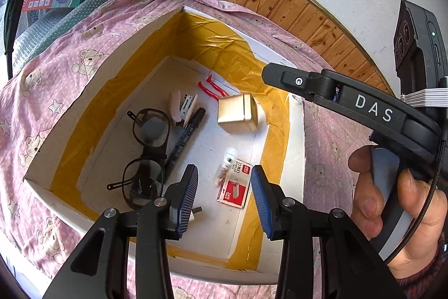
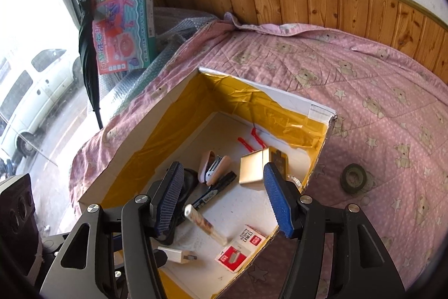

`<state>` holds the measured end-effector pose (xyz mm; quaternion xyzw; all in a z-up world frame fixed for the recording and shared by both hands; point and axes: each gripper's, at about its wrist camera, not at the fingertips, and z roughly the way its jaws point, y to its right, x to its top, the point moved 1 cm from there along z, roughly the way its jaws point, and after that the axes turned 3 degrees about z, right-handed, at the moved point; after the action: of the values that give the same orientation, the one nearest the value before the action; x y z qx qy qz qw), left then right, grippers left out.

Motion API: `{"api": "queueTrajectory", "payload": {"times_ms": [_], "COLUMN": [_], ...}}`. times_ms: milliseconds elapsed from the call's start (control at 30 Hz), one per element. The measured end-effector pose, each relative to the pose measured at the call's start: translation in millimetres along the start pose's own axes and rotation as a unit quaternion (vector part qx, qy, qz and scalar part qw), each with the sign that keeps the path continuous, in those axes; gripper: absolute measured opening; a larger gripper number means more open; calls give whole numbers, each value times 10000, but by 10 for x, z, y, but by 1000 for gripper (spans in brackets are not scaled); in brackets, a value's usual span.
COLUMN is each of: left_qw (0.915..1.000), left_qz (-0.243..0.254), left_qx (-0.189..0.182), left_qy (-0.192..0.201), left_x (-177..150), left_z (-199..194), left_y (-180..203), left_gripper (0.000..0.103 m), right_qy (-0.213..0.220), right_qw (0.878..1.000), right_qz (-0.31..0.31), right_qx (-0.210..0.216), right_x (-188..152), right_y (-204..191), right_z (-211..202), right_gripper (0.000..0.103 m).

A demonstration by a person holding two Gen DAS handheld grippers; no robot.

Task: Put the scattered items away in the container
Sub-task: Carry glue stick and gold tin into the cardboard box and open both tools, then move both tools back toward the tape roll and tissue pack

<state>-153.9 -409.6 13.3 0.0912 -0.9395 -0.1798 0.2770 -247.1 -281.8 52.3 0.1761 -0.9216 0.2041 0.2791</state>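
A white cardboard box (image 1: 296,147) lined with yellow tape sits on a pink bedspread. Inside lie black glasses (image 1: 148,147), a black marker (image 1: 184,136), a pink stapler (image 1: 183,107), a gold tin (image 1: 238,114), a red clip (image 1: 211,87) and a red-and-white staples box (image 1: 233,187). A small white tube (image 1: 226,164) beside the staples box looks blurred. My left gripper (image 1: 224,175) hangs open and empty above the staples box. My right gripper (image 2: 222,173) is open and empty over the box (image 2: 322,114), above the tube (image 2: 205,223). A dark tape roll (image 2: 354,178) lies on the bedspread to the right of the box.
A small wooden USB stick (image 2: 179,255) lies in the box's near corner. A colourful toy carton (image 2: 126,16) leans at the back left on bubble wrap. Wood panelling (image 2: 336,2) runs behind the bed. A hand (image 1: 392,209) holds the right gripper's handle.
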Motion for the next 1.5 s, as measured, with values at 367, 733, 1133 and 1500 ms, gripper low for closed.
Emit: {"api": "queueTrajectory", "payload": {"times_ms": [367,733,1133,1500], "left_qw": [9996,9972,9925,9885], "left_qz": [167,560,1046,1477], "left_qx": [196,366,396,192], "left_qy": [122,327,495,241], "left_x": [-20,-84,-222,-499], "left_z": [-87,-296,-531,-393], "left_y": [78,329,787,1268], "left_gripper": [41,42,42,43], "right_qy": [31,184,379,371], "right_qw": [9997,9969,9916,9849], "right_qz": [192,673,1121,1639], "right_qx": [178,377,529,415], "right_x": [-140,-567,-1044,-1606], "right_y": [6,206,387,810], "right_z": [-171,-557,-950,-1127], "right_gripper": [62,62,62,62]}}
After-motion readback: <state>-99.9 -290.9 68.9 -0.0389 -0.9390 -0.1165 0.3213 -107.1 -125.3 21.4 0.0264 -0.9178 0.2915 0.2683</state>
